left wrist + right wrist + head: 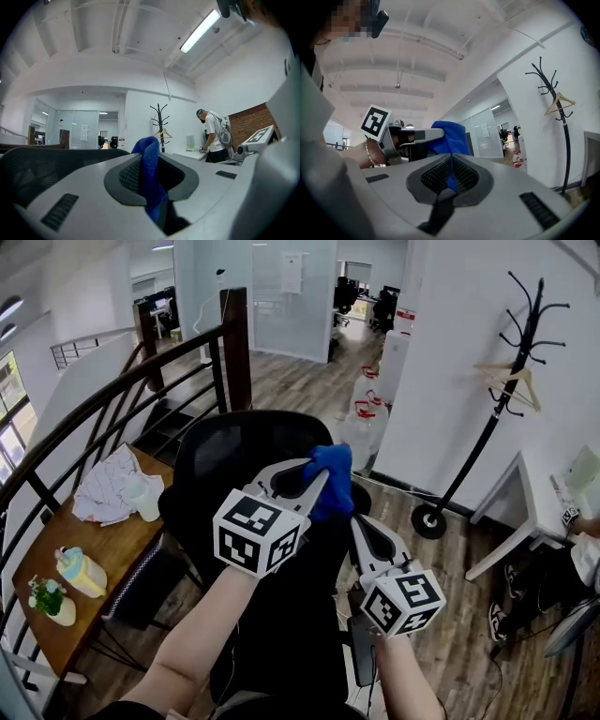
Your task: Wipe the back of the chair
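A black mesh office chair [239,451] stands just below me, its back toward the grippers. My left gripper [317,476] is shut on a blue cloth [334,476] held over the top of the chair back [42,164]. In the left gripper view the cloth [149,173] is pinched between the jaws and sticks up past them. My right gripper [356,521] is just right of the cloth's lower end. In the right gripper view its jaws stand shut, with a strip of the cloth [450,136] caught in the slit between them.
A dark stair railing [141,381] curves along the left. A wooden side table [112,559] holds a crumpled rag [105,486], a bottle [82,573] and a small plant [49,598]. A coat stand [511,381] and a white desk [536,512] stand at right.
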Demonstrator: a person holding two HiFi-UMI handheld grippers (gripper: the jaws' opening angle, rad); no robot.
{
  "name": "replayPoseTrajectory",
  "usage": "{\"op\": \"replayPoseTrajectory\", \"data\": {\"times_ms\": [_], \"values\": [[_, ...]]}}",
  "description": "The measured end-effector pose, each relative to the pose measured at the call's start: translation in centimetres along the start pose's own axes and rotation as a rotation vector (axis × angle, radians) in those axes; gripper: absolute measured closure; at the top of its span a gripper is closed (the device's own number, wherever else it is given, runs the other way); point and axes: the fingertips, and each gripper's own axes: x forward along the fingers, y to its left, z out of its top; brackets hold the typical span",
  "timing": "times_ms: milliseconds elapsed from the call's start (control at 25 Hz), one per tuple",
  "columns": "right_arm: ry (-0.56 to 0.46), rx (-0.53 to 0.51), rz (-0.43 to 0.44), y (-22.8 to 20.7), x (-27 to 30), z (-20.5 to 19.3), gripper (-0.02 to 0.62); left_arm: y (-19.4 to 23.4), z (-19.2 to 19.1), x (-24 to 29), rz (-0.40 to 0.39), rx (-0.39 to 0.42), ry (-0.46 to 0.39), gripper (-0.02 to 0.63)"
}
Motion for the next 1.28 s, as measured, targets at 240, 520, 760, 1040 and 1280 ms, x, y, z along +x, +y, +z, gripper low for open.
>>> {"op": "replayPoseTrajectory", "data": {"times_ms": [240, 520, 760, 1040, 1280], "values": [[0.011, 0.009, 0.034, 0.2, 1.0, -0.6, 0.566, 2.7, -0.2, 1.3, 0.085, 0.012, 0.030, 0.540], [0.036, 0.002, 0.067, 0.5, 2.7, -1.1, 0.566, 5.3, -1.0, 1.0, 0.143, 0.011, 0.053, 0.540], [0.050, 0.003, 0.100, 1.6, 3.8, -1.5, 0.566, 7.5, -1.6, 0.1, 0.186, 0.008, 0.076, 0.540], [0.060, 0.002, 0.136, 3.3, 4.6, -2.0, 0.566, 9.9, -2.3, -1.5, 0.246, 0.005, 0.100, 0.540], [0.059, 0.002, 0.178, 5.4, 5.7, -1.9, 0.566, 12.0, -3.0, -3.5, 0.308, 0.010, 0.127, 0.540]]}}
